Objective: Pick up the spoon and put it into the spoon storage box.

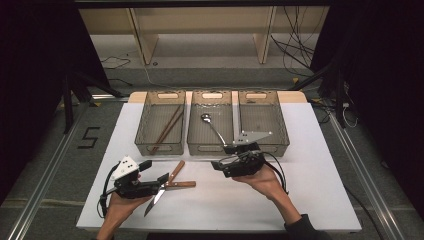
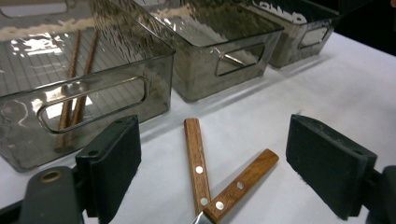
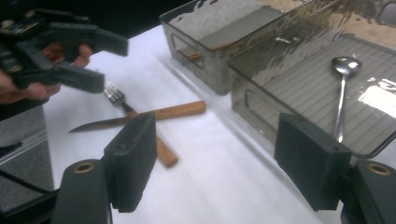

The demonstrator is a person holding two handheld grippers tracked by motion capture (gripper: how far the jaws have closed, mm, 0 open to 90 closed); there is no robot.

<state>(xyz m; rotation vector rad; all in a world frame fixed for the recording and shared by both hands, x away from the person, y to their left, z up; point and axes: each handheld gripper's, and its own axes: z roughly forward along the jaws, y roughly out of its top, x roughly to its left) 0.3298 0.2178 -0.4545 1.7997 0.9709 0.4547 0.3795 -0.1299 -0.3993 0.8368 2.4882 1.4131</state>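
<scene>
A wooden-handled knife [image 1: 167, 182] and a wooden-handled fork [image 1: 181, 184] lie crossed on the white tabletop [image 1: 300, 190] in front of the bins. My left gripper [image 1: 154, 171] is open just left of where they cross, with nothing between its pads. In the left gripper view the knife handle [image 2: 196, 154] and fork handle [image 2: 245, 179] lie just beyond the open left gripper [image 2: 212, 163]. My right gripper [image 1: 223, 156] hangs open and empty near the middle bin's front, pointing left. The right gripper view shows the right gripper [image 3: 215, 158], the knife [image 3: 140, 117], the fork [image 3: 114, 94] and the left gripper [image 3: 114, 65].
Three smoky clear bins stand in a row at the back. The left bin [image 1: 145, 125] holds chopsticks [image 1: 167, 129], the middle bin [image 1: 197, 135] holds a spoon [image 1: 212, 127], and nothing lies in the right bin [image 1: 262, 120]. Bare tabletop stretches along the front and right.
</scene>
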